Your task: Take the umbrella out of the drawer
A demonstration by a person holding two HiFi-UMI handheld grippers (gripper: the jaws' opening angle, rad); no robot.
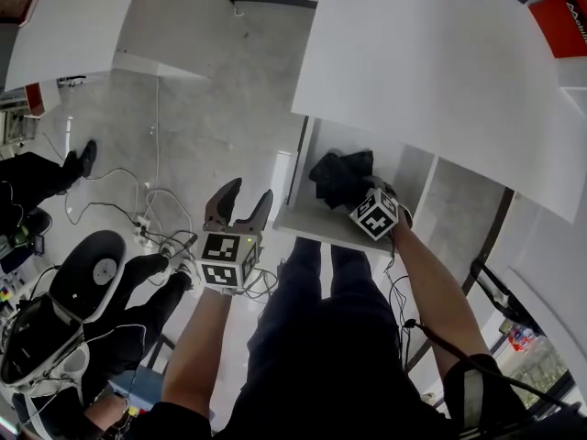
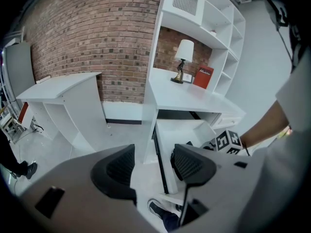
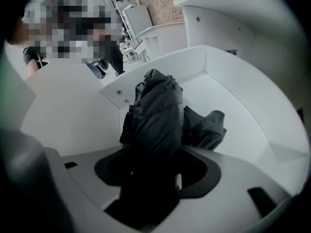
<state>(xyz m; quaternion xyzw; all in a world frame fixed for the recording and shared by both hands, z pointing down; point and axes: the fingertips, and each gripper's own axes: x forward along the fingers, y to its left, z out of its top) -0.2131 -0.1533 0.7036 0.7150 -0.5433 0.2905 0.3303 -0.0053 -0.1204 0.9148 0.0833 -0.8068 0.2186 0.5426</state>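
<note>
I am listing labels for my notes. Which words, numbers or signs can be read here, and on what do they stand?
Red box beside the lamp: white print, too blurred to read.
Marker cube: black and white squares only, no letters.
Nothing else legible shows.

Right gripper [image 1: 356, 197] meets umbrella [image 1: 337, 174] — in open drawer [image 1: 409, 167].

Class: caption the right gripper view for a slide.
Right gripper straddling a black umbrella inside the open white drawer.
</note>
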